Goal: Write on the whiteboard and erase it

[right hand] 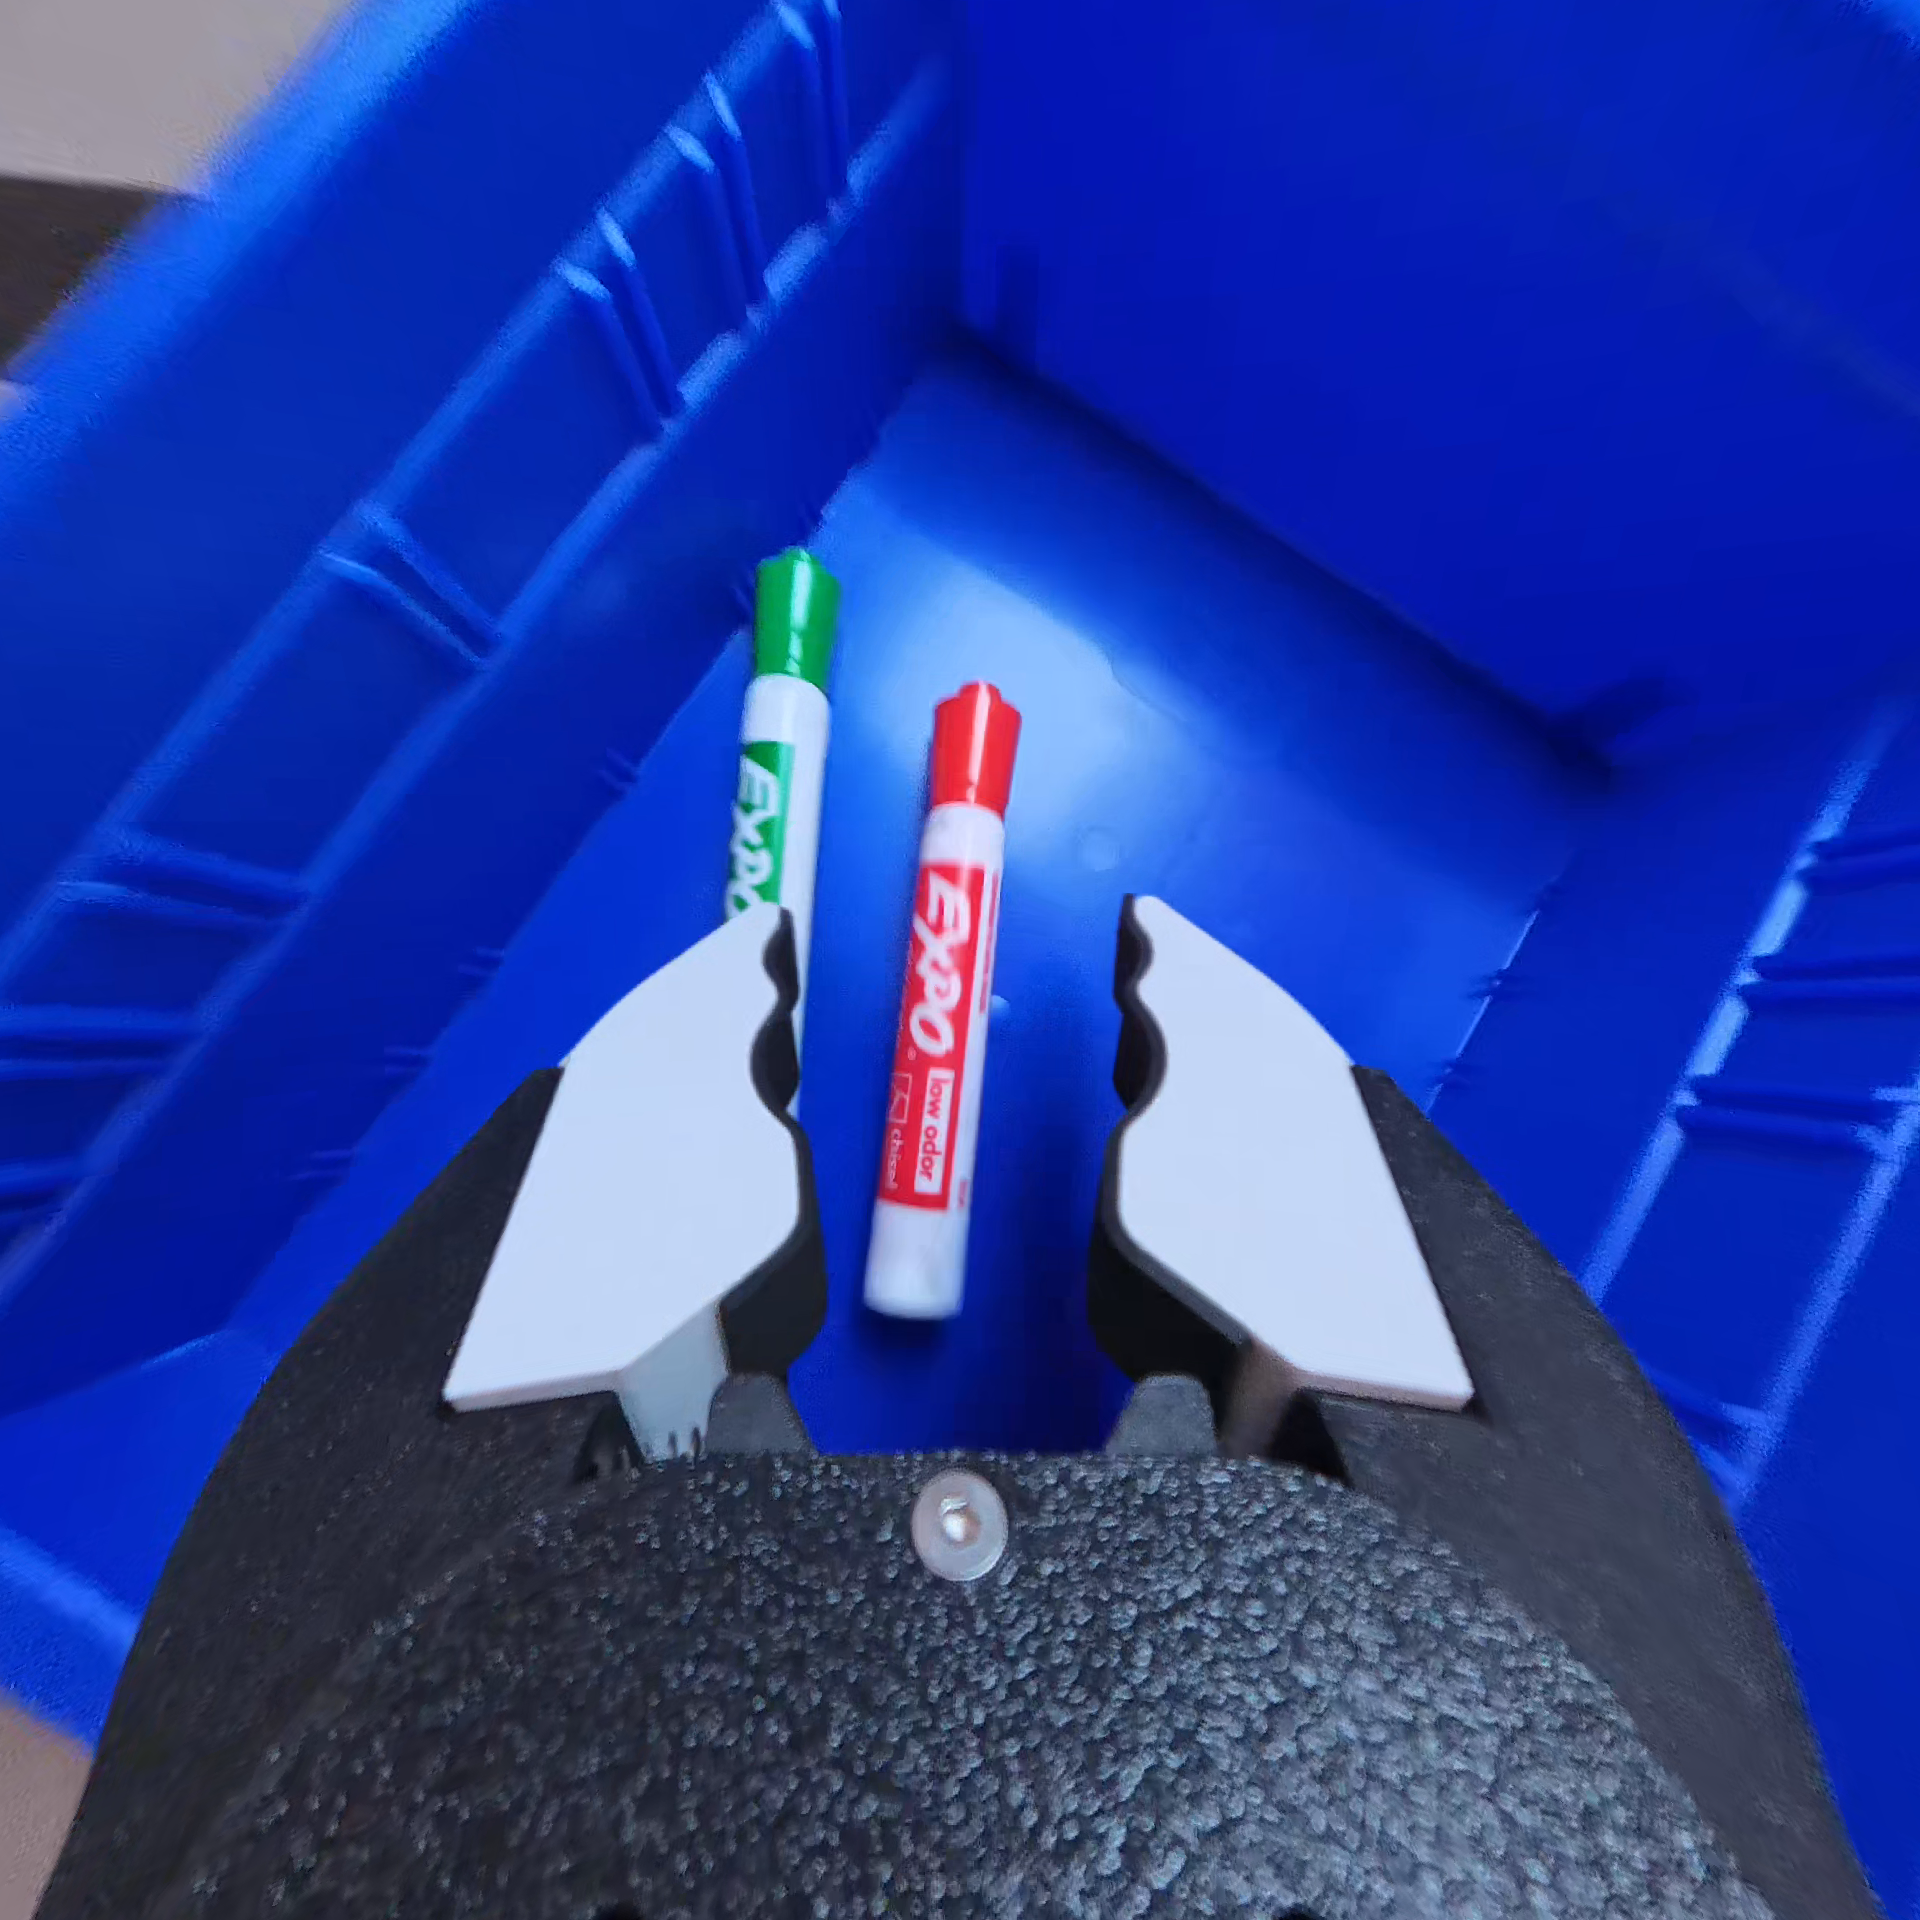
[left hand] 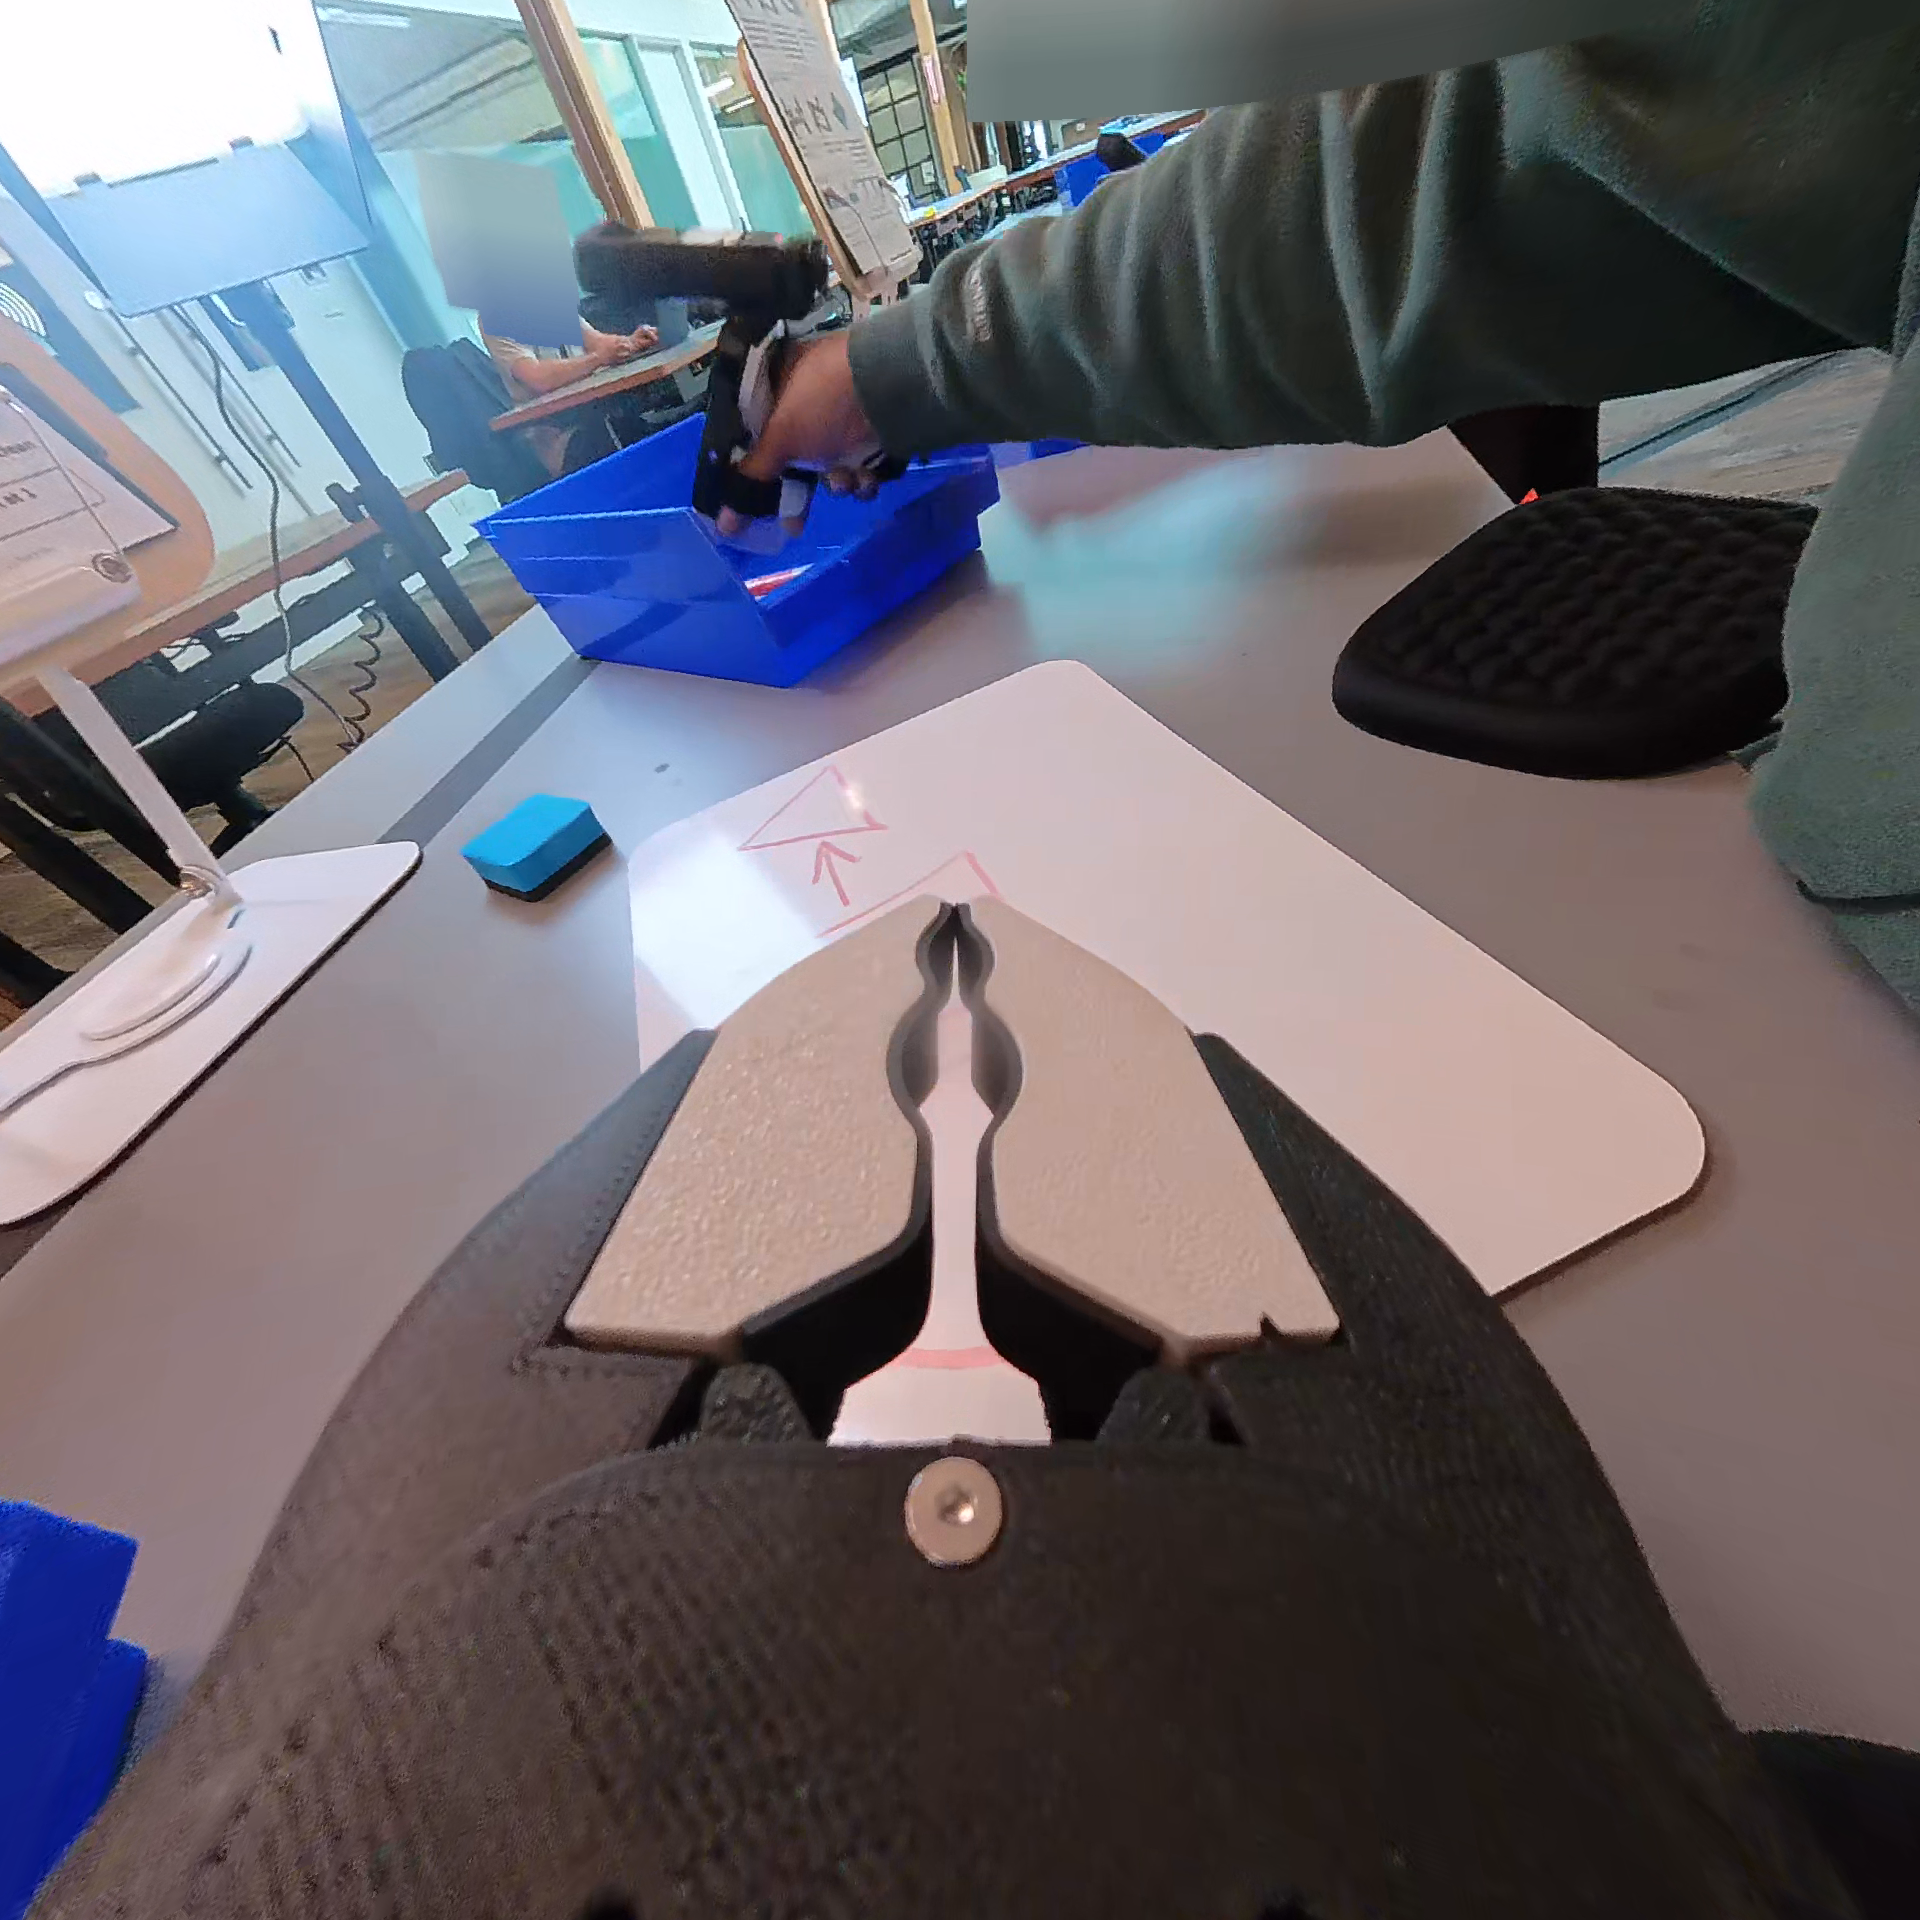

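- Whiteboard [left hand: 1195,987]: thin, flat white sheet with rounded corners and a glossy face, lying on the grey matte worktop [left hand: 436,1091] directly under and ahead of the left claw [left hand: 957,910]. Faint red line drawing on it: a triangle, an arrow, part of another outline just past the claw tips.
- Left claw: two grey, grainy-textured fingers with wavy black inner edges, pressed together at the tips, nothing between them. It sits above the whiteboard; whether it touches the surface I cannot tell. Body behind is black with a woven-looking print texture.
- Eraser [left hand: 535,847]: small rounded block, blue foam top over a black felt base, on the worktop just left of the whiteboard's far corner, ahead-left of the left claw.
- Right claw [right hand: 961,914]: pale smooth fingers with scalloped black edges, spread wide, holding nothing, reaching into the blue bin [right hand: 1351,312].
- Red marker [right hand: 940,1003]: capped white barrel with a red band, lying on the bin floor in the gap between the right claw's fingers, touched by neither.
- Green marker [right hand: 784,727]: same shape, lying beside the red one, partly hidden behind the claw's left finger.
- Blue bin: rigid glossy plastic, ribbed side walls; in the left wrist view it sits far ahead of the left claw, beyond the whiteboard.
- White flat stand base [left hand: 208,997], left of the left claw.
- Black padded armrest [left hand: 1579,623], dimpled mesh, ahead-right.
- Green fleece sleeve [left hand: 1351,260] leading to the right claw.
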